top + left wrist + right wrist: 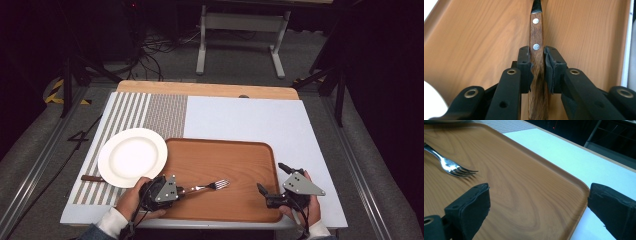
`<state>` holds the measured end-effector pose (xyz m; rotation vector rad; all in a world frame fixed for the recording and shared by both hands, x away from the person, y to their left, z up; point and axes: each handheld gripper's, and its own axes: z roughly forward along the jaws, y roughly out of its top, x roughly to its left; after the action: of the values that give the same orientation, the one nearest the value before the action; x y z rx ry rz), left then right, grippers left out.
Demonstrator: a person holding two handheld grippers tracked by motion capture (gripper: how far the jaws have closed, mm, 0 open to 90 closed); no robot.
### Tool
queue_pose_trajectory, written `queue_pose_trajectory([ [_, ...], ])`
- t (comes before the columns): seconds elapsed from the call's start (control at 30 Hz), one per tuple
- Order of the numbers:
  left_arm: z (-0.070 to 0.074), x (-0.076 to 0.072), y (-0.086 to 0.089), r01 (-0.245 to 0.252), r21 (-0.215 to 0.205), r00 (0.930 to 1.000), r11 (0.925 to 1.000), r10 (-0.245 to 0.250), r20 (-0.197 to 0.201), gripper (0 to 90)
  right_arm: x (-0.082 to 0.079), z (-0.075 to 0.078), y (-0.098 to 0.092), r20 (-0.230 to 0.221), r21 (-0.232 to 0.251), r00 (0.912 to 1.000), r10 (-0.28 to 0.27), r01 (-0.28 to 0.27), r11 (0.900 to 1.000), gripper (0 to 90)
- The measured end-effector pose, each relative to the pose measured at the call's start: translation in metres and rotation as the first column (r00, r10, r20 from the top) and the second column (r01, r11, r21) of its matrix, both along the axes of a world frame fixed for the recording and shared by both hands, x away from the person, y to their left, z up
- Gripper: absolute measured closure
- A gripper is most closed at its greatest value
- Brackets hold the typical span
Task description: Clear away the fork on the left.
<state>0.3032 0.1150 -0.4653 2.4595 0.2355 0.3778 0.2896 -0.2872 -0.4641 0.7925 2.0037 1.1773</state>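
The wooden handle of a fork [536,62] is clamped by the left gripper [181,191] over the wooden tray [235,165] near the table's front edge. The right gripper [272,186], jaws apart, is held at the tray's front right corner.

Looks like a lab or recording studio, not a home: black curtains around the light-blue-topped wooden table [250,120], tangled black floor cables [160,47] behind it, a grey metal-framed bench [243,22] past those, yellow-black hazard tape [54,92] left of the table.
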Motion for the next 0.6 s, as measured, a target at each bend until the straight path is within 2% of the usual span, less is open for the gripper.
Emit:
queue_pose_trajectory([
  [0.07, -0.002, -0.001, 0.001, -0.016, -0.011, 0.9998, 0.9998, 0.016, -0.012, 75.8, 0.000, 0.000, 0.000, -0.004, -0.002, 1.0000, 0.000, 0.000, 1.000, 5.3],
  [0.13, -0.003, -0.001, 0.002, -0.008, -0.012, 0.9999, 0.9999, 0.007, -0.012, 75.6, 0.001, -0.001, 0.001, -0.005, -0.006, 1.0000, 0.001, -0.001, 1.000, 5.3],
  [0.23, -0.002, -0.005, 0.006, -0.007, -0.060, 0.9993, 0.9982, 0.005, -0.038, 73.9, 0.001, -0.001, 0.001, -0.005, -0.008, 1.0000, 0.003, -0.003, 1.000, 5.3],
  [0.33, 0.000, -0.007, 0.009, 0.002, -0.079, 0.9995, 0.9969, -0.005, -0.030, 72.7, 0.000, -0.001, 0.001, -0.006, -0.008, 1.0000, 0.004, -0.004, 1.000, 5.3],
  [0.4, 0.006, -0.008, 0.012, 0.036, -0.103, 0.9986, 0.9941, -0.039, -0.034, 81.9, 0.000, -0.001, 0.001, -0.003, -0.009, 1.0000, 0.005, -0.005, 1.000, 5.3],
  [0.47, 0.012, -0.007, 0.014, 0.042, -0.136, 0.9987, 0.9898, -0.045, -0.022, 88.0, 0.000, -0.001, 0.001, 0.000, -0.003, 1.0000, 0.005, -0.005, 1.000, 5.3],
  [0.5, 0.012, -0.007, 0.014, 0.042, -0.136, 0.9987, 0.9898, -0.045, -0.022, 89.8, 0.000, -0.001, 0.001, 0.000, -0.004, 1.0000, 0.004, -0.004, 1.000, 5.3],
  [0.53, 0.015, -0.005, 0.013, 0.061, -0.144, 0.9973, 0.9877, -0.066, -0.033, 89.8, 0.000, -0.001, 0.001, 0.000, -0.004, 1.0000, 0.004, -0.004, 1.000, 5.3],
  [0.6, 0.018, -0.001, 0.008, 0.083, -0.140, 0.9963, 0.9867, -0.086, -0.011, 89.9, 0.000, -0.001, 0.002, 0.000, -0.009, 1.0000, 0.006, -0.006, 1.000, 5.3],
])
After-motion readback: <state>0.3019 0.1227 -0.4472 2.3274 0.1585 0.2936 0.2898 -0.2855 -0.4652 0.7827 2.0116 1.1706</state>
